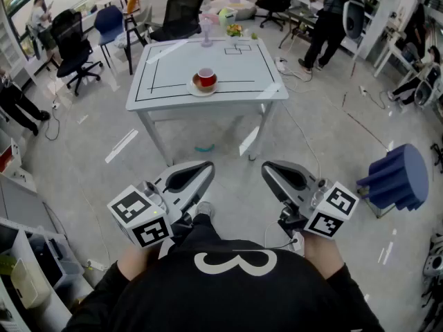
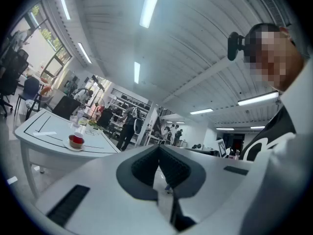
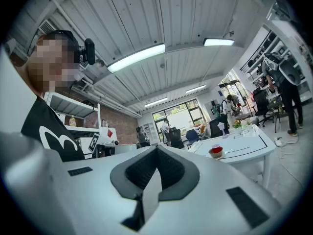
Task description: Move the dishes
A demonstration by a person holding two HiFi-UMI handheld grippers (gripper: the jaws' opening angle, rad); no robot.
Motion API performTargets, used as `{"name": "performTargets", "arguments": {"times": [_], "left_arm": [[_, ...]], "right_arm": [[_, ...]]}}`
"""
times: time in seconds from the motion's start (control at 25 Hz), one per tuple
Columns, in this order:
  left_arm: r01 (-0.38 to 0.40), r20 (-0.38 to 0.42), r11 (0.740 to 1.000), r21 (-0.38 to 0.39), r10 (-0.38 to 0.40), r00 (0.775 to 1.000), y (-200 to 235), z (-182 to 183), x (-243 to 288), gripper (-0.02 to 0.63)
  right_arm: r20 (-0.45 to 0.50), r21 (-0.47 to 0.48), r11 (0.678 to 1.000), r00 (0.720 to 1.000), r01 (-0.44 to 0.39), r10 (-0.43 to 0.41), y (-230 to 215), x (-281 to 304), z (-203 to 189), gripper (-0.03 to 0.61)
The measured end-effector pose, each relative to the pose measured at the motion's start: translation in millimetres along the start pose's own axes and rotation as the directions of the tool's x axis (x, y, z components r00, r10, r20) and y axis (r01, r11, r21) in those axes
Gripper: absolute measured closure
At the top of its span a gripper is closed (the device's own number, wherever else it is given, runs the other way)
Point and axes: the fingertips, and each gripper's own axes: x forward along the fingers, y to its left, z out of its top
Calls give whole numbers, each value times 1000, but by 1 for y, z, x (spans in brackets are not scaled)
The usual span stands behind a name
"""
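White table (image 1: 173, 61) well ahead, red cup (image 1: 206, 77) on saucer (image 1: 193, 88), left tool (image 1: 205, 165) clenched empty, right tool (image 1: 267, 167) likewise

White worktop (image 1: 173, 64) ruled with black lines, red cup (image 1: 206, 77) on white saucer (image 1: 193, 88), my left tongs (image 1: 206, 166) and right tongs (image 1: 266, 167) pale grey, dark-padded, their marker cubes (image 1: 142, 216) black-and-white squares

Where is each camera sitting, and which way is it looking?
Head view: on the person's head, looking down at the white table, red cup on its saucer, left gripper, right gripper and black shirt.
Left gripper view: rides that gripper, looks along its shut jaws, tilted toward the ceiling; shirt at right.
Right gripper view: same tilt, shut jaws; shirt at left.
All three share the table and cup.
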Motion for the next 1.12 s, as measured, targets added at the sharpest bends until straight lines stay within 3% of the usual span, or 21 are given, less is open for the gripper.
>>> {"name": "performTargets", "arguments": {"times": [0.72,1.12], "left_arm": [[-29,9,1000,10,29,1000,-7,8,3,611],[-54,17,998,12,54,998,7,14,5,611]], "right_arm": [[50,15,999,998,46,-47,-4,-15,19,559],[69,-42,998,996,51,-48,-15,-3,32,328]]}}
